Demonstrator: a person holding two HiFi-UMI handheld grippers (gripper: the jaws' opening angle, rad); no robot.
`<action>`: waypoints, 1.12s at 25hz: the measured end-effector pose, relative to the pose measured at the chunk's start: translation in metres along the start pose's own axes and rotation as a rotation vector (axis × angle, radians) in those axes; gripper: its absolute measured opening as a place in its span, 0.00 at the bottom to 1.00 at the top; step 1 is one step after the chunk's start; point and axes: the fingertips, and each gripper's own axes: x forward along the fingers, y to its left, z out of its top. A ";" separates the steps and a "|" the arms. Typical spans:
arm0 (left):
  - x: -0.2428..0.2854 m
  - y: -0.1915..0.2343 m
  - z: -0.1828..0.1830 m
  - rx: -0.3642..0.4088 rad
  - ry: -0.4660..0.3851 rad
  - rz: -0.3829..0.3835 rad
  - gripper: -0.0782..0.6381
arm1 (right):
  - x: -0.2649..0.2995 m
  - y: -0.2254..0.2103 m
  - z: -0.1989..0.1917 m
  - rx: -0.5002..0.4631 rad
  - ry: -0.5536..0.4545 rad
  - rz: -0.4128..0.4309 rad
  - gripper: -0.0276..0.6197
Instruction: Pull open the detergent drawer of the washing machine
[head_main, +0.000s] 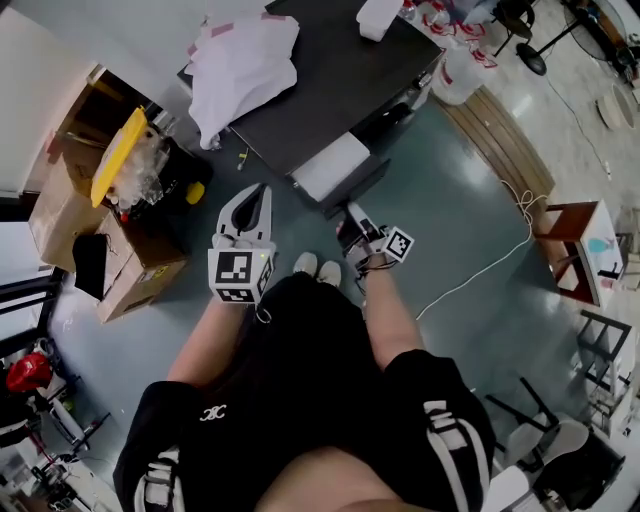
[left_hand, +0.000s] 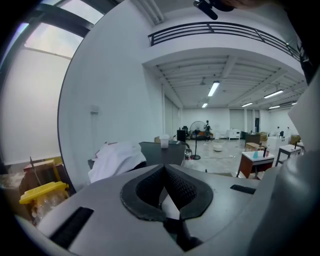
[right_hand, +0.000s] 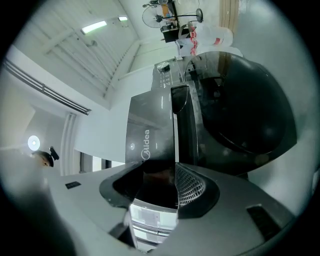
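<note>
Detergent drawer (head_main: 328, 168) sits in our right gripper (head_main: 352, 220); its dark front panel, w/ the Midea logo, is clamped btwn the pads, and the pale tray behind it sticks out of the washing machine (head_main: 330, 70); our left gripper (head_main: 258, 195) hangs to the left, apart from the drawer, jaws closed tip to tip on nothing; our white shoes (head_main: 317, 267) rest on the floor btwn the two grippers; beyond the drawer front, the right gripper view shows the round dark door (right_hand: 245, 110); a white cloth (head_main: 240, 65) is heaped on the machine's top; left of the machine stand a yellow-lidded bin (head_main: 118, 155) and a cardboard box (head_main: 140, 265); further right, a white cable (head_main: 480, 265) trails across the floor nr a small table (head_main: 575, 235).
</note>
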 end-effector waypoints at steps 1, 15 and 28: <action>0.002 -0.004 0.002 0.004 -0.003 -0.009 0.11 | -0.004 0.002 0.000 -0.002 0.002 0.002 0.35; 0.006 -0.032 0.015 0.034 -0.031 -0.084 0.11 | -0.054 0.016 0.004 -0.015 -0.033 0.004 0.32; 0.008 -0.057 0.008 0.045 -0.015 -0.125 0.11 | -0.076 0.014 0.007 -0.007 -0.056 0.008 0.31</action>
